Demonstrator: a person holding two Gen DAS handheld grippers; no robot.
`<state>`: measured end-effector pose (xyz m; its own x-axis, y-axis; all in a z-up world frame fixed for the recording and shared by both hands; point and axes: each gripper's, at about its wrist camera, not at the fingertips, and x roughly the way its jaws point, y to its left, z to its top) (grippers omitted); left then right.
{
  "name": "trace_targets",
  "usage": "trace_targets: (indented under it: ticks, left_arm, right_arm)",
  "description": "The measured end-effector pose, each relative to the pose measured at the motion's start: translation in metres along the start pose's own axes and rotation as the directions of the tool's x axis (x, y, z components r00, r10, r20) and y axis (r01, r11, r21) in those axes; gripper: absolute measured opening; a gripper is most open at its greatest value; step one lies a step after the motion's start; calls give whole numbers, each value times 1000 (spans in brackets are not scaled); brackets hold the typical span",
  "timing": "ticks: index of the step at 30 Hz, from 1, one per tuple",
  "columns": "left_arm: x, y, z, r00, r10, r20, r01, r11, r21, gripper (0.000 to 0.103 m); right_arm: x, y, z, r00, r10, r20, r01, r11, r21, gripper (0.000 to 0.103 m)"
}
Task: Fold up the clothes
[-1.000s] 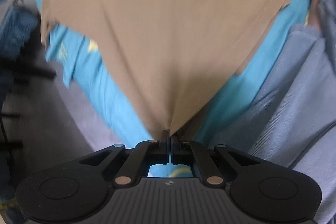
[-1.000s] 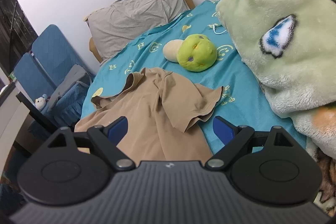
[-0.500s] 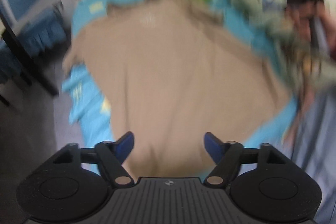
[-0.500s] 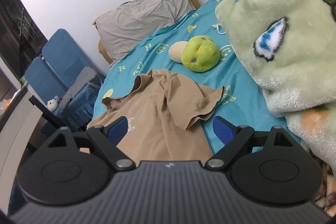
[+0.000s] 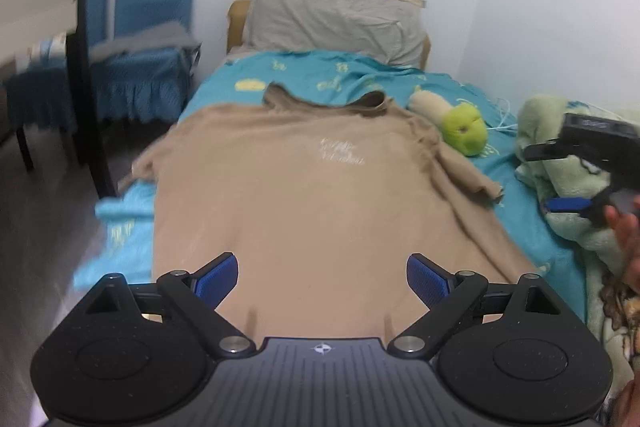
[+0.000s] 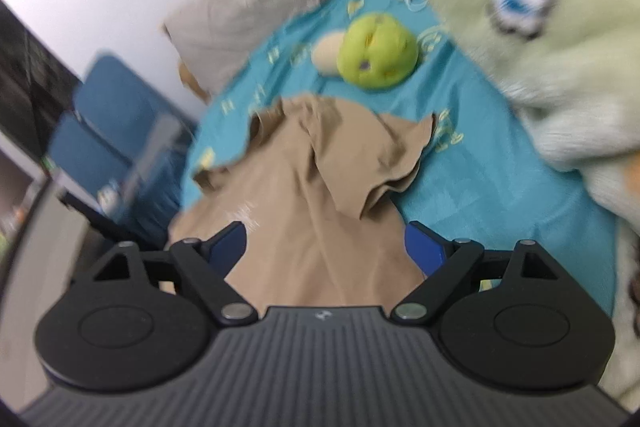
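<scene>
Tan shirt lying spread flat on the teal bed sheet, collar toward the far pillow, green plush sitting just right. Left tongs and right tongs hovering wide, gripping nothing.

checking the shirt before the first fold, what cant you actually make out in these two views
- Tan shirt hem: in both views the gripper's own body covers it.
- White chest print: left wrist view, too blurred to read.
- Left sleeve: left wrist view, droops over the bed edge, end unclear.
- Right wrist view: motion-blurred throughout.
</scene>
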<state>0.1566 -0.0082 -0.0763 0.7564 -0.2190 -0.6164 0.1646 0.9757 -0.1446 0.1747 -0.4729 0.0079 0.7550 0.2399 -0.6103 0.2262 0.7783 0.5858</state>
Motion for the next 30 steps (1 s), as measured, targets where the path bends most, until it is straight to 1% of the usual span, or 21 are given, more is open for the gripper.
trace_targets:
  ticks: [2,3,5,6,7,8,10,12,13,14,15,16,17,19,21,23,24,25,27,30]
  left_arm:
    - [3,19,-6,1000,15,-21,-16,999,-52,93]
    - [11,23,-6,999,10,-31,-12,997,-78,93]
    - [26,33,-6,999,0,-46,-6,992,-126,93]
    - [31,33,-5,999,-3,-40,-2,992,-129,93]
    - [36,34,-4,999,-6,-34,2,992,-129,93]
    - [39,34,-5,1000,-7,-25,4,993,-115,93]
    - [45,36,-9,1000,-13,-11,12,995,-94,93]
    - [50,40,-11,1000,-22,-14,21,994,-110,93]
    - [53,42,-12,1000,-27,-16,24,993,-119,93]
    - [55,45,-12,999,-28,-21,25,991,-134,93]
    - [55,47,-12,999,-25,-22,22,989,-144,93]
    - [56,49,-11,999,-23,-22,19,988,-154,93]
    - [56,50,-11,1000,-21,-23,17,986,-164,93]
    - [57,54,-11,1000,-16,-24,11,983,-184,93]
    - [57,55,-11,1000,-11,-25,6,982,-188,93]
    - [56,52,-12,1000,-3,-21,0,986,-164,93]
    - [55,50,-12,1000,1,-19,-3,988,-153,93]
    - [54,48,-12,1000,4,-17,-7,990,-141,93]
    - [52,44,-13,1000,12,-12,-14,993,-116,93]
    - [50,39,-15,1000,28,-11,-28,996,-83,93]
  right_arm:
    - [27,-5,7,999,-17,-32,18,1000,23,87]
    - [39,-9,10,999,-24,-44,26,999,40,86]
    - [61,-21,14,999,-37,-38,41,994,101,87]
    - [72,-29,14,999,-37,-30,41,989,142,87]
    - [82,-37,14,999,-36,-23,40,982,184,84]
    - [92,-44,13,999,-37,-15,39,974,221,73]
    - [107,-54,11,999,-36,9,33,962,270,69]
    - [115,-50,14,998,-43,44,32,977,213,55]
    - [118,-46,16,997,-56,46,47,983,179,34]
    - [122,-41,19,996,-80,36,74,986,148,24]
    - [122,-37,23,995,-98,36,93,988,122,22]
    - [120,-34,26,993,-110,45,105,989,101,17]
    - [116,-29,31,989,-135,66,131,989,68,14]
    - [104,-20,40,969,-207,135,212,977,-20,12]
    - [93,-10,50,940,-270,210,295,950,-102,11]
    - [86,-3,55,895,-345,284,407,892,-199,12]
    - [83,-4,56,879,-369,303,442,869,-221,12]
    - [80,-6,58,873,-376,310,451,864,-223,12]
    - [74,-11,60,874,-371,314,445,871,-208,13]
    - [63,-17,65,888,-345,305,405,900,-161,15]
